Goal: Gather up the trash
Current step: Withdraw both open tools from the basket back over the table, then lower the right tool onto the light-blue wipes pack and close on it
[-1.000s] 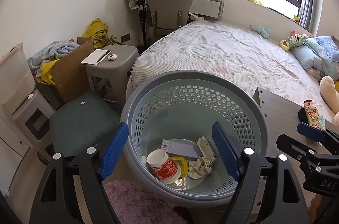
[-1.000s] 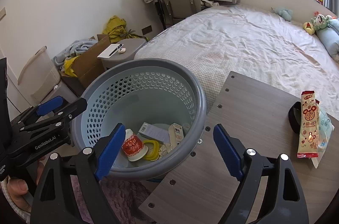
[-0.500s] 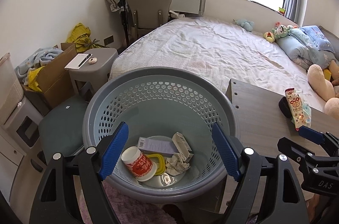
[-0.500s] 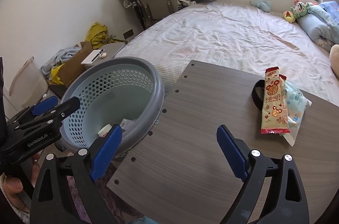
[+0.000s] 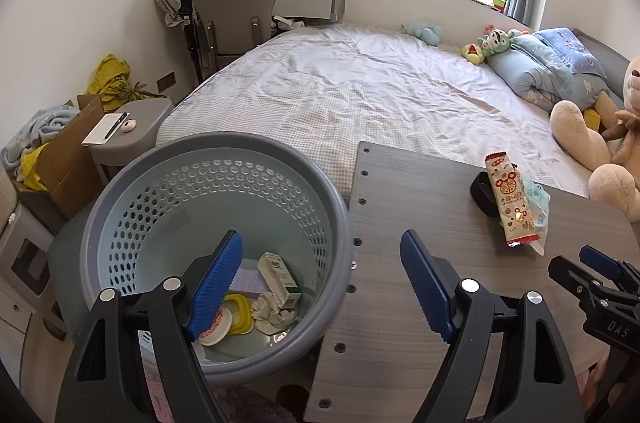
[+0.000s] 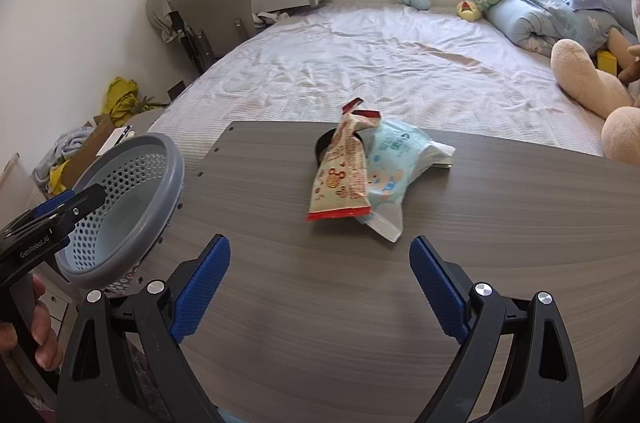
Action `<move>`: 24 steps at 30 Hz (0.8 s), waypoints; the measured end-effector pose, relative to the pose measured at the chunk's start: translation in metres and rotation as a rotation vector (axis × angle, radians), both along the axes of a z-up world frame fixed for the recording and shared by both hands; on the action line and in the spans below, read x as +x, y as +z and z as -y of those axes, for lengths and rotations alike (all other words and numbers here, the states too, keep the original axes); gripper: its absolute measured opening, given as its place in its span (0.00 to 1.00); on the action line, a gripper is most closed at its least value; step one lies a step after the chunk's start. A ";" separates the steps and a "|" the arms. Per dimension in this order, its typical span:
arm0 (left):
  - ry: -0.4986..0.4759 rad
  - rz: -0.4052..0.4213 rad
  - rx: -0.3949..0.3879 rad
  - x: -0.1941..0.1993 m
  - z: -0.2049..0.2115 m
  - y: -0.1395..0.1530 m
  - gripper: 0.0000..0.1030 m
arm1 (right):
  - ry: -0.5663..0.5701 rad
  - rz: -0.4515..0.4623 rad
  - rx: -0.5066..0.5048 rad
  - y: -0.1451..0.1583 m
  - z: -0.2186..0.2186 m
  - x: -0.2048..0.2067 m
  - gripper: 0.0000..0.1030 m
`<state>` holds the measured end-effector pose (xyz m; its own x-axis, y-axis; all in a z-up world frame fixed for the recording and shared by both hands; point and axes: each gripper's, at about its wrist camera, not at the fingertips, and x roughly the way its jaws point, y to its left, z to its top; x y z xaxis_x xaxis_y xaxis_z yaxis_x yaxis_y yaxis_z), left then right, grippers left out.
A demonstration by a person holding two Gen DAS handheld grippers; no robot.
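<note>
A beige and red snack wrapper (image 6: 342,175) lies on a pale blue packet (image 6: 394,169) on the grey wooden table (image 6: 280,303), with a black round thing (image 6: 322,147) behind them. They also show in the left wrist view, the wrapper (image 5: 508,199) at right. A grey perforated basket (image 5: 136,183) beside the table's left edge holds a cup, a small box and crumpled paper. My right gripper (image 6: 320,287) is open and empty, just short of the wrappers. My left gripper (image 5: 322,283) is open and empty over the basket's right rim.
A bed (image 6: 380,63) with plush toys lies behind the table. A grey chair (image 5: 234,11), a stool (image 5: 132,131) and a cardboard box (image 5: 68,151) stand left of the bed. The basket also shows in the right wrist view (image 6: 168,183) at left.
Both grippers have swung to the right, away from the basket and over the table. The wrappers now lie in front of the right gripper. Both stay open.
</note>
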<state>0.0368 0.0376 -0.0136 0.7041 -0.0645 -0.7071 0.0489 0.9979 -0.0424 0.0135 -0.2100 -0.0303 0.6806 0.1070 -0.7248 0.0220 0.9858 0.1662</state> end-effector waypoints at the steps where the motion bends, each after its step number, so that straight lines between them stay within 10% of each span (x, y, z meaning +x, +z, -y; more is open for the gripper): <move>1: -0.008 -0.003 0.004 0.002 0.006 0.000 0.75 | -0.013 0.000 0.000 -0.001 0.007 0.000 0.87; 24: -0.073 -0.047 0.042 0.038 0.069 -0.009 0.78 | -0.114 -0.094 0.070 -0.030 0.068 0.068 0.80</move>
<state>0.0745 -0.0315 -0.0227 0.6643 -0.0843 -0.7427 0.1208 0.9927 -0.0046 0.0811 -0.2782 -0.0599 0.6203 0.0858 -0.7796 0.1516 0.9622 0.2265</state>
